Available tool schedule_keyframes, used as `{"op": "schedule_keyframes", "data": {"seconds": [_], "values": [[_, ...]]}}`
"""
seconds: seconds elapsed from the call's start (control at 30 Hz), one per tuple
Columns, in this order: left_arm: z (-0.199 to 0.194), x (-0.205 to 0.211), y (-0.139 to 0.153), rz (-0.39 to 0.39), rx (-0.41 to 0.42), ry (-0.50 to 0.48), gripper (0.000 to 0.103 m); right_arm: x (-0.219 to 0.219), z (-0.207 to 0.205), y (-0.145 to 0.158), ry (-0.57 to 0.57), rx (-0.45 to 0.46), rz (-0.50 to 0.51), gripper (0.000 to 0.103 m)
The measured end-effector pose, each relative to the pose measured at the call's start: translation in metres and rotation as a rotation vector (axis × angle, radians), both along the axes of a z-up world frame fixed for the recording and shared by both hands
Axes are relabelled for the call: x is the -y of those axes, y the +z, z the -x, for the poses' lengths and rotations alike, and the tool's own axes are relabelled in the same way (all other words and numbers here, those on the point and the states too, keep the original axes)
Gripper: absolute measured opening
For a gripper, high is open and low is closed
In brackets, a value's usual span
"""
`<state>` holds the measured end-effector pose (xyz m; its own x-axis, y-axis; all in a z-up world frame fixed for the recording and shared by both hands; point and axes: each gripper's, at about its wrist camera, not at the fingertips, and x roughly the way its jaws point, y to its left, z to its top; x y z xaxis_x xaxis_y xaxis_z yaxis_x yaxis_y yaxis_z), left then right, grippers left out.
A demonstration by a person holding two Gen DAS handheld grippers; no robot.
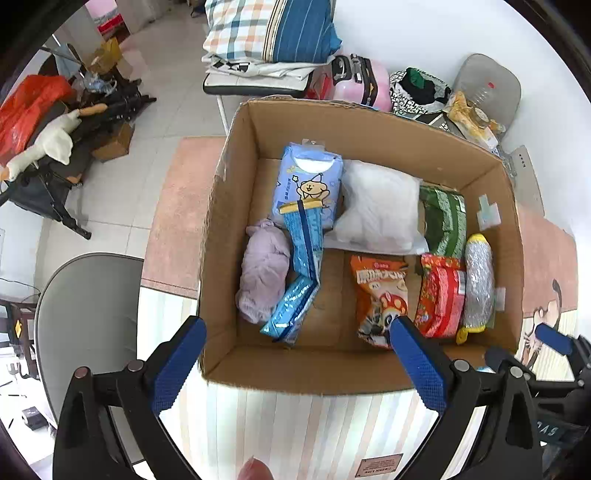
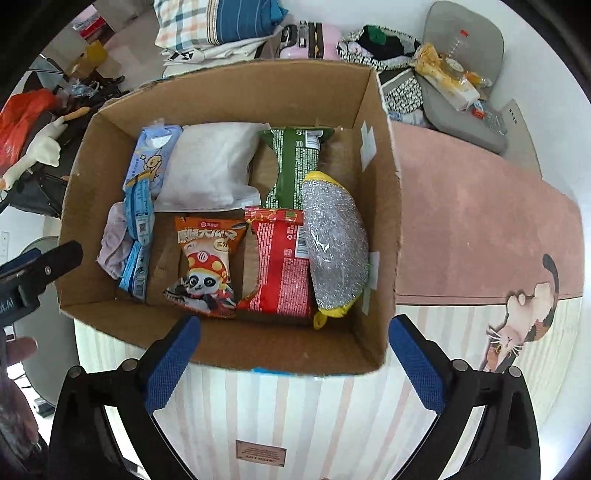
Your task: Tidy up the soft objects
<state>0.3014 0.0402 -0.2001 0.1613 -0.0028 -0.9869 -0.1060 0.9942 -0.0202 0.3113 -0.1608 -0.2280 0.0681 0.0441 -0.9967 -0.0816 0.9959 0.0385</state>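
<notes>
An open cardboard box [image 1: 236, 206] [image 2: 384, 206] stands on the table and holds several soft items: a blue tissue pack [image 1: 306, 192] [image 2: 147, 166], a white pillow pack [image 1: 380, 210] [image 2: 214, 166], a lilac cloth [image 1: 262, 280] [image 2: 114, 240], an orange snack bag [image 1: 380, 291] [image 2: 207, 266], a red pack [image 1: 441, 299] [image 2: 280, 262], a green pack [image 1: 445, 221] [image 2: 291, 162] and a silver-and-yellow scrubber [image 1: 478, 288] [image 2: 336, 247]. My left gripper [image 1: 297, 325] is open and empty over the box's near wall. My right gripper [image 2: 295, 325] is open and empty at the near wall.
The table has a striped cloth [image 2: 295, 406] and a pink mat [image 2: 480, 229]. A grey chair [image 1: 85, 306] stands at the left. Behind are a chair with folded bedding [image 1: 266, 33], a pink suitcase [image 1: 362, 85], a cluttered grey chair [image 2: 461, 74] and a plush goose [image 1: 51, 144].
</notes>
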Motion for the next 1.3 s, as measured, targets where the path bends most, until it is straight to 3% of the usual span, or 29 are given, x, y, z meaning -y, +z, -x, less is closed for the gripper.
{"op": "schedule_keyframes", "data": {"seconds": [0.33, 0.53, 0.93, 1.3], "values": [[0.019, 0.007, 0.014, -0.023, 0.044, 0.003, 0.102, 0.005, 0.01, 0.012, -0.024, 0.03, -0.013, 0.103], [0.036, 0.017, 0.058, -0.045, 0.139, 0.001, 0.102, 0.006, 0.019, 0.035, -0.018, 0.074, -0.027, 0.103], [0.108, 0.044, 0.169, -0.082, 0.339, -0.036, 0.102, 0.027, 0.087, 0.158, -0.01, 0.287, -0.073, 0.103], [0.176, 0.055, 0.23, -0.052, 0.397, -0.017, 0.102, 0.04, 0.167, 0.248, 0.003, 0.404, -0.125, 0.103]]}}
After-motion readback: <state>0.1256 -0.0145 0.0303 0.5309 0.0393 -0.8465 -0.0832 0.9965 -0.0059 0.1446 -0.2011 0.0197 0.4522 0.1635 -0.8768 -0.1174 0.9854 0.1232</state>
